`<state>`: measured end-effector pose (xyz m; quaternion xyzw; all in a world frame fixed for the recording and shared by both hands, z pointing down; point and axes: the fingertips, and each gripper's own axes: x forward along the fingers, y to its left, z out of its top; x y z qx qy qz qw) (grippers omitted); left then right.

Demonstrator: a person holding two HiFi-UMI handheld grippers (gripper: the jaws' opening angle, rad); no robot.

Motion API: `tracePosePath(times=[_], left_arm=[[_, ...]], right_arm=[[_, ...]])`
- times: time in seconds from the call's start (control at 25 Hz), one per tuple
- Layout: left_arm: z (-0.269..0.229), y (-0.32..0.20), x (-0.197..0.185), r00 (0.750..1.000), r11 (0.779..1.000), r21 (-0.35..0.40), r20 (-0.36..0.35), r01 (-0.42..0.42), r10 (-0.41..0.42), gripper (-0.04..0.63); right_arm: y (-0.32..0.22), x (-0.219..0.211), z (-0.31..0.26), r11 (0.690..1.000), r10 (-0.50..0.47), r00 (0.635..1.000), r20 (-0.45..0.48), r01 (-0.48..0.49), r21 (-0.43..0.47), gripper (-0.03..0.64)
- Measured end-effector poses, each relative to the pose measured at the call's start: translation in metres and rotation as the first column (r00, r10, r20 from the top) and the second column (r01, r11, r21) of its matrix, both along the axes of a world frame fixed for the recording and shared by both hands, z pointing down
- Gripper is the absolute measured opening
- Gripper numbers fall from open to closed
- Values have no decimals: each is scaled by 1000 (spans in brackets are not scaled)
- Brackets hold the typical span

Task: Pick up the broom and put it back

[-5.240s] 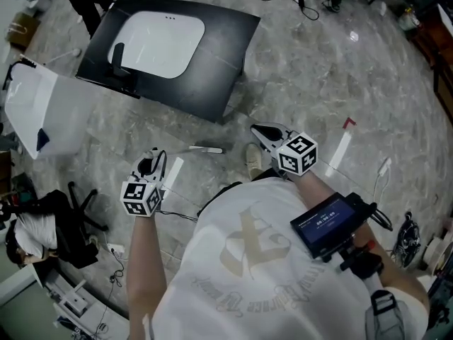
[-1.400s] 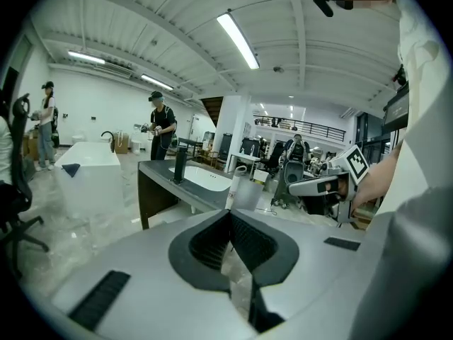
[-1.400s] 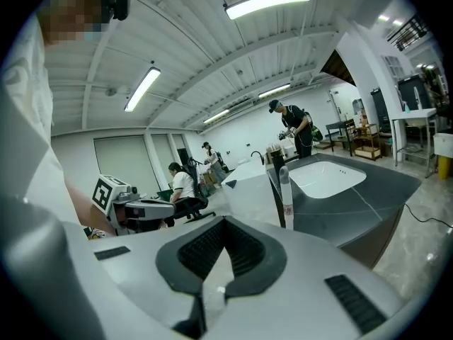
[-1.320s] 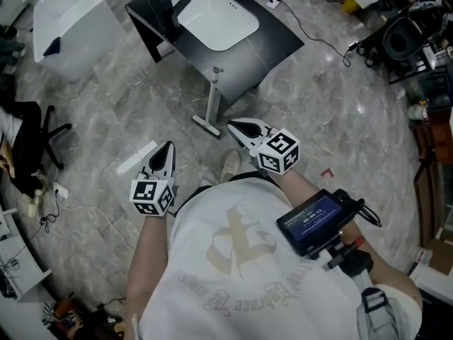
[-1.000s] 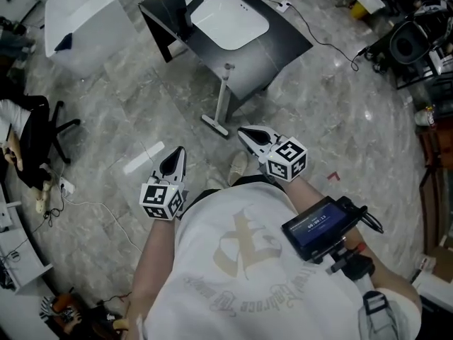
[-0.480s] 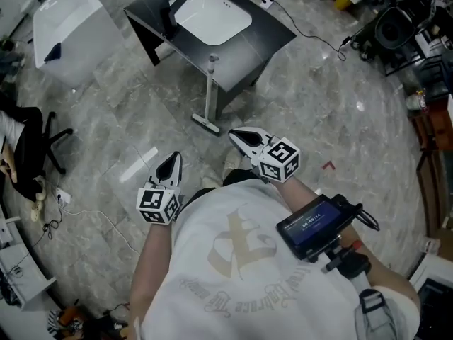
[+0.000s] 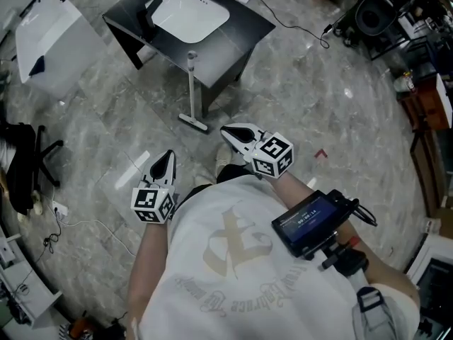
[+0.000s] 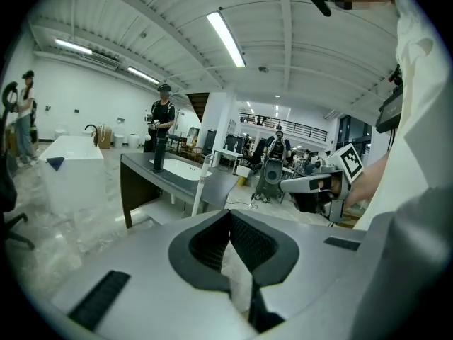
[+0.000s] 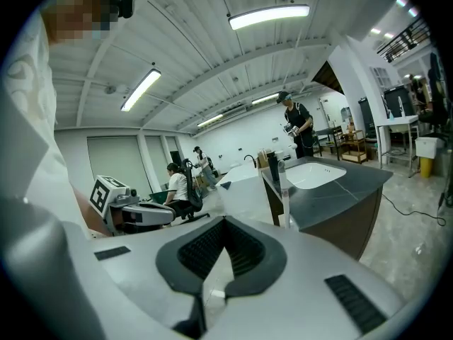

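Note:
The broom point(image 7: 190, 83) stands upright on a white pole against the front of the black sink counter point(image 7: 241, 30), its flat head point(image 7: 192, 123) on the floor. My left gripper point(image 7: 168, 156) is shut and empty, low and left of the broom head. A short way right of the head, my right gripper point(image 7: 226, 130) also looks shut and empty. In the left gripper view the pole point(image 8: 200, 187) rises ahead of the shut jaws of the left gripper point(image 8: 229, 213). The right gripper view shows the pole point(image 9: 284, 198) beyond the right gripper point(image 9: 224, 222).
A white tub point(image 7: 49, 30) stands at the far left, with a black office chair point(image 7: 28, 158) below it. A white strip point(image 7: 133, 168) and cables point(image 7: 85, 225) lie on the marble floor. Dark equipment point(image 7: 382, 13) crowds the upper right. People stand in the background.
The head view has swung, so the counter and broom now sit further left and higher. Both grippers have drifted slightly across the floor and stay shut and empty.

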<state>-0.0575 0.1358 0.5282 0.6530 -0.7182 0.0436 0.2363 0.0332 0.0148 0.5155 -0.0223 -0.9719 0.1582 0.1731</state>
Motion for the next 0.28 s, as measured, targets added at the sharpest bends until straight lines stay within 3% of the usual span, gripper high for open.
tracePosePath(times=[0.28], left_arm=[[2,-10,7,1000,1000,4,-1,-31,31,12]], right_arm=[[-5,6,0,1000,17,1000,1,-17,4,17]])
